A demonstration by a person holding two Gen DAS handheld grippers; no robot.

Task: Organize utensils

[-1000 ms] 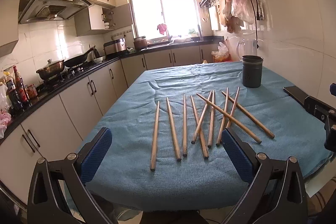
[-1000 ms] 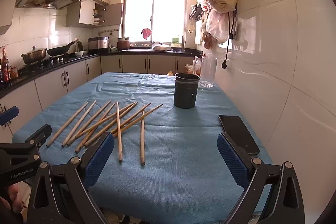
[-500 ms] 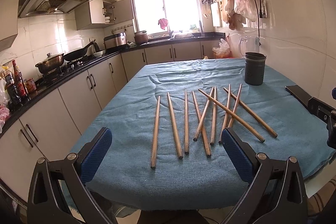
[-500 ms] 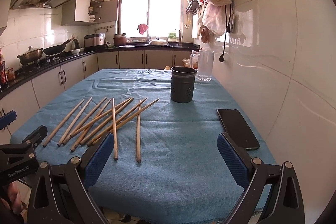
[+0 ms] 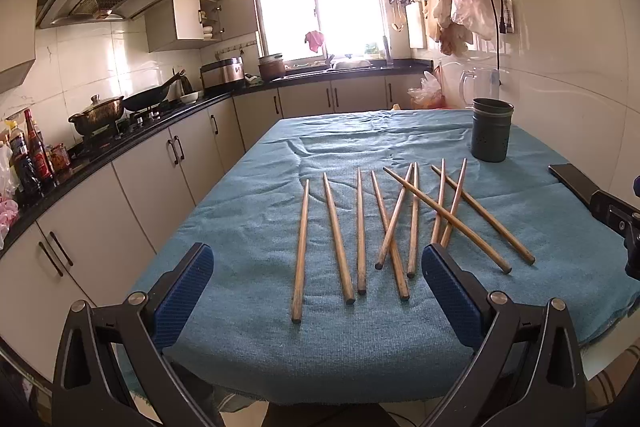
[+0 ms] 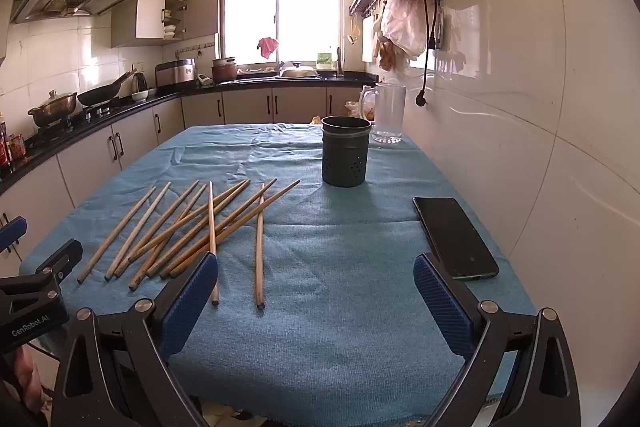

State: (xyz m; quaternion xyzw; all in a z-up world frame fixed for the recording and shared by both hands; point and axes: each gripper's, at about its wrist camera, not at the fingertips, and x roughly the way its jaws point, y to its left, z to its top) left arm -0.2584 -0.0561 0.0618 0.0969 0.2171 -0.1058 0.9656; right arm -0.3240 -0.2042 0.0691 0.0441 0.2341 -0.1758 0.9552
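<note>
Both my grippers hover off the near edge of the table [image 6: 320, 367], which is covered by a blue cloth. Left gripper [image 5: 318, 291]: jaws spread wide, holding nothing. Right gripper [image 6: 316, 297]: jaws spread wide, holding nothing.

Dark perforated utensil holder [image 6: 345, 155] stands upright toward the far right of the table; from this low angle I cannot see inside it. Clear pitcher [image 6: 387, 113] stands just behind it at the far right corner, looks empty.

Ten wooden chopsticks [image 5: 396, 219] lie loose on the cloth toward the near left, several crossing each other, all well apart from the holder. Black phone [image 6: 454, 237] lies flat by the right edge.
</note>
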